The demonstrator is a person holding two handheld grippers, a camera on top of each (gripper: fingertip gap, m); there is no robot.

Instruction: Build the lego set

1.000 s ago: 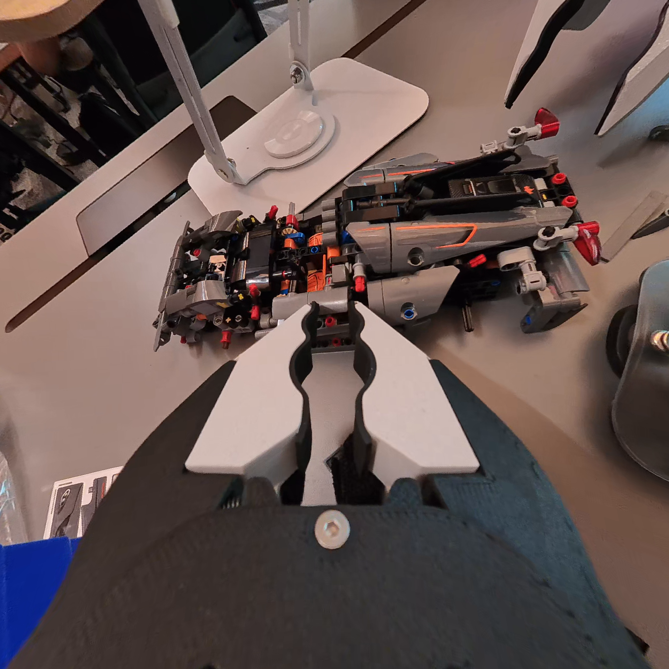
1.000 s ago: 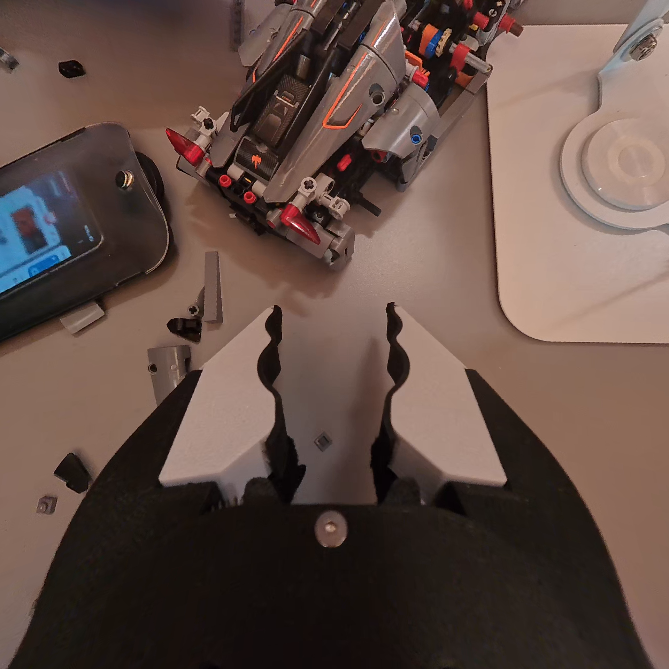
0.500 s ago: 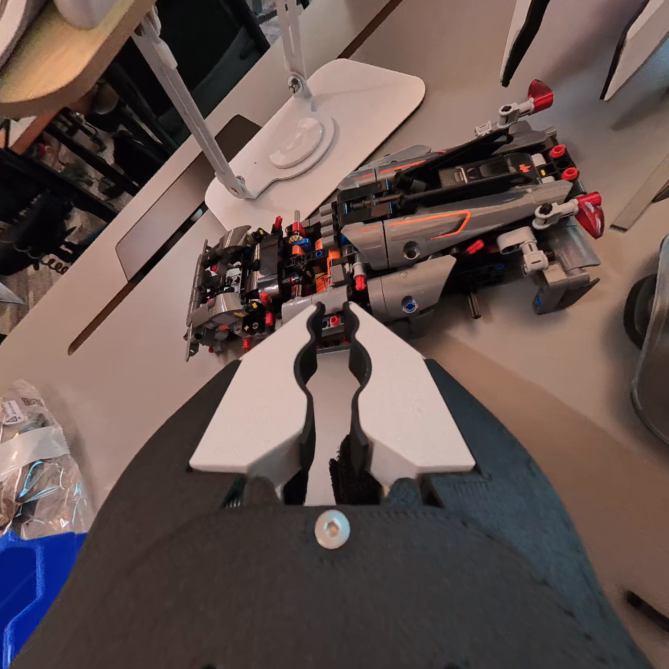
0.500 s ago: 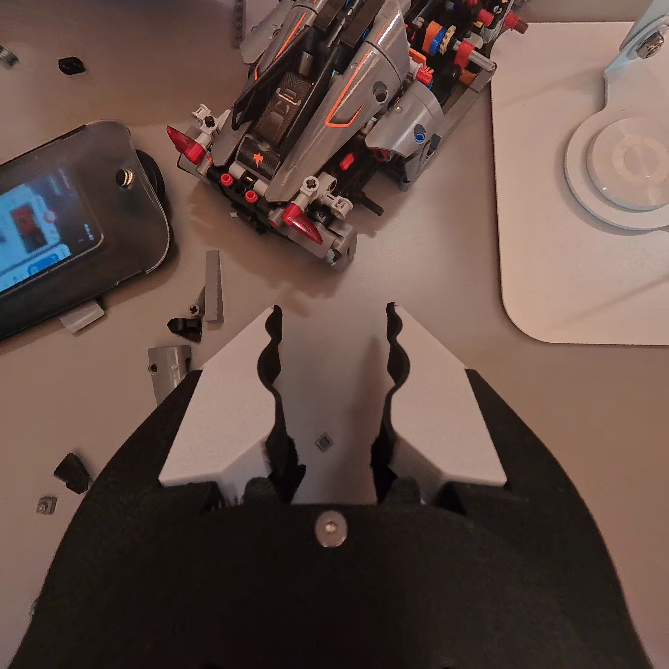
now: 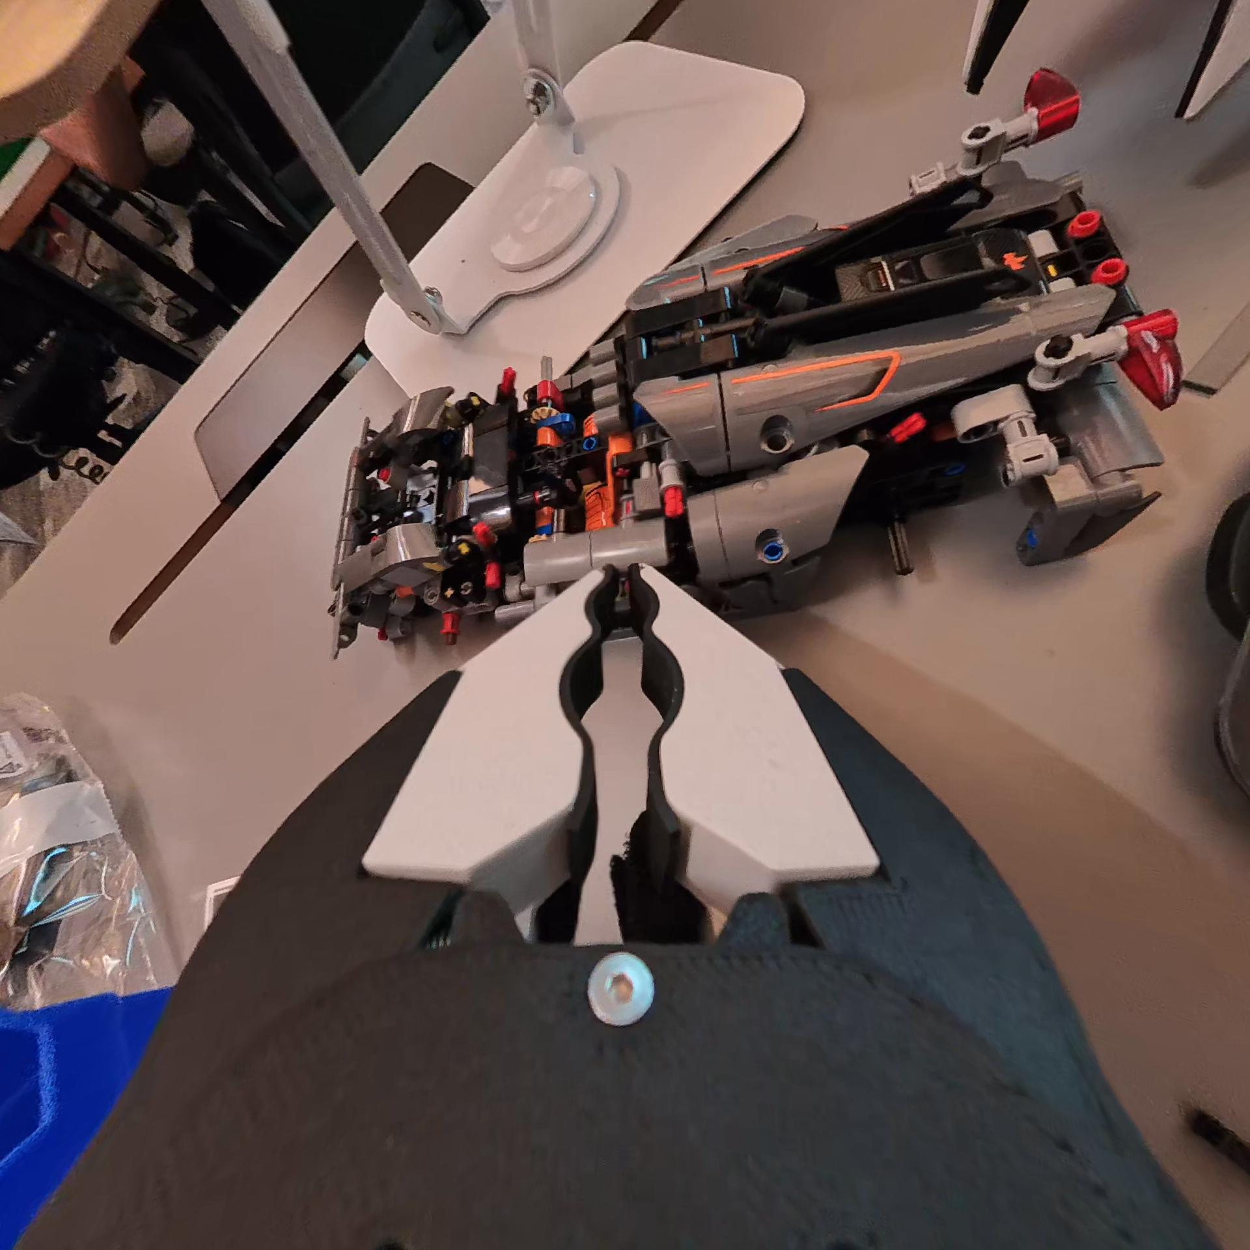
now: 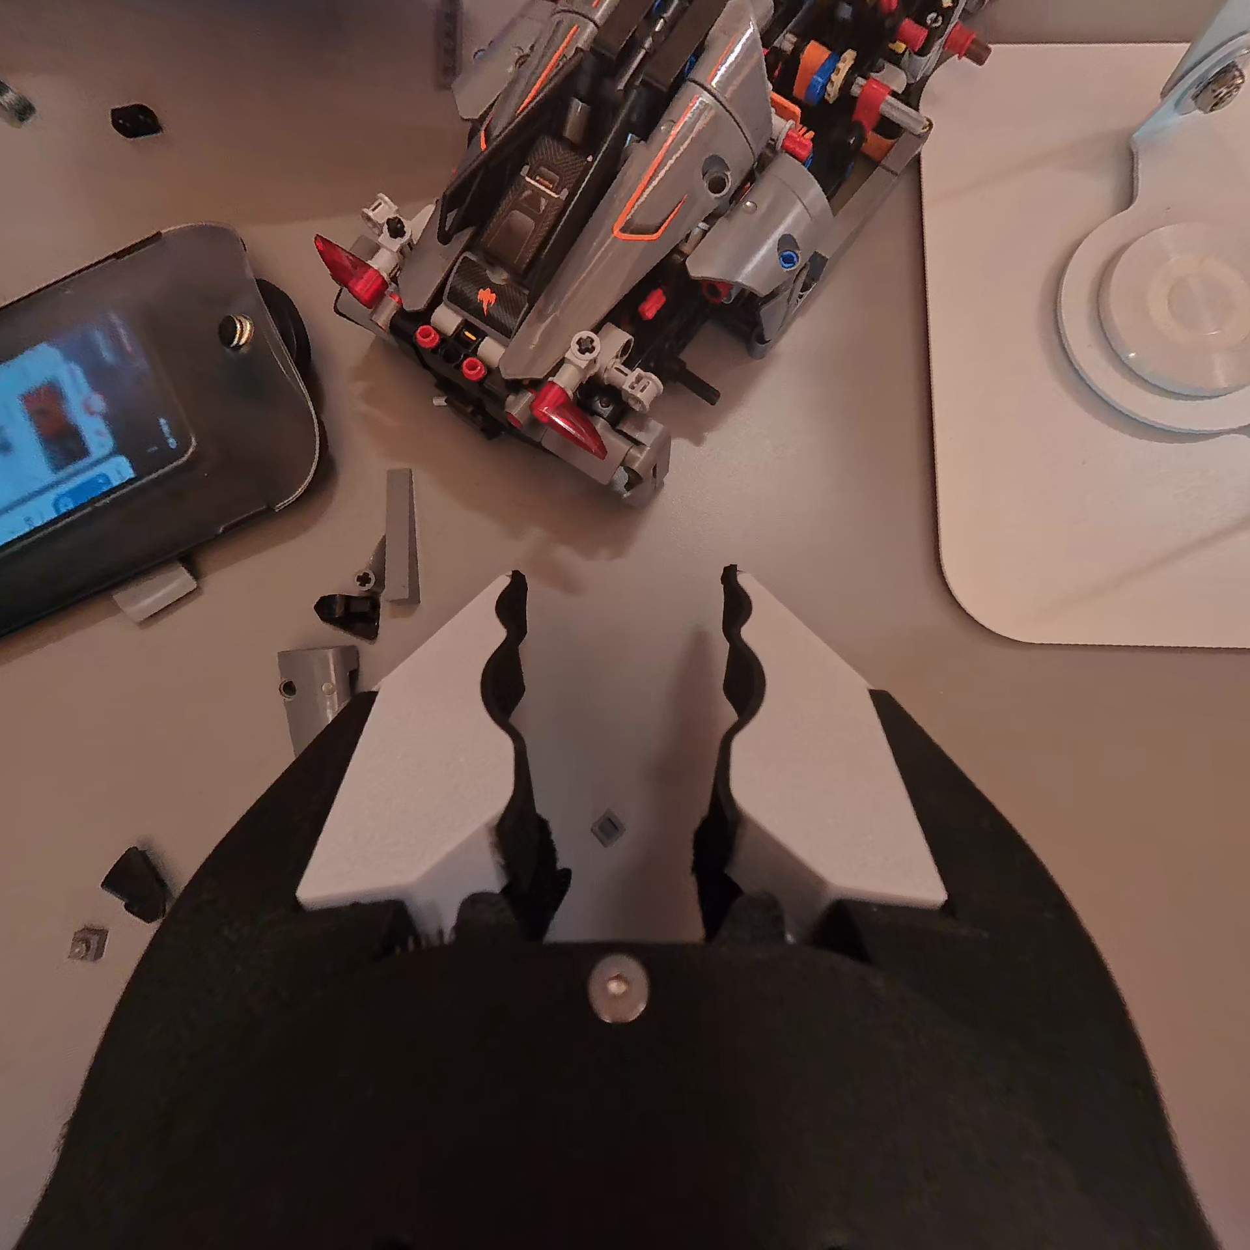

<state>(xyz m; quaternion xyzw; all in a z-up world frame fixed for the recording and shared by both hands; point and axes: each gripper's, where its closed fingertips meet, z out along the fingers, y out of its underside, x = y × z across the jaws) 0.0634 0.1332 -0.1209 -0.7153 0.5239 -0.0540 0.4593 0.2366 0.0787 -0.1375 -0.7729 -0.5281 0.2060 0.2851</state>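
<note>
The grey, black and orange lego car [image 5: 778, 406] lies on the grey table, with red pointed pieces at one end. In the left wrist view my left gripper [image 5: 621, 576] is at the car's near side, just under a light grey beam [image 5: 609, 549]. Its jaws are almost together, pinching a dark part of the car there. In the right wrist view the car [image 6: 609, 203] lies ahead. My right gripper [image 6: 622, 575] is open and empty, low over the table a little short of the car's red-tipped end. A tiny grey piece [image 6: 607, 826] lies between its fingers.
A phone in a dark holder [image 6: 135, 419] lies left of the car. Loose pieces lie by it: a grey wedge [image 6: 401, 534], a black piece [image 6: 348, 612], a grey panel [image 6: 314, 683]. A white stand base [image 6: 1082, 338] is on the right. Bags of parts [image 5: 61, 845] and a blue bin [image 5: 40, 1082] are near left. Spacing between my two grippers at the tips: around 20 cm.
My left gripper's jaws have narrowed step by step onto the car's side, and its view has swung a little. The right gripper has stayed open and nearly still.
</note>
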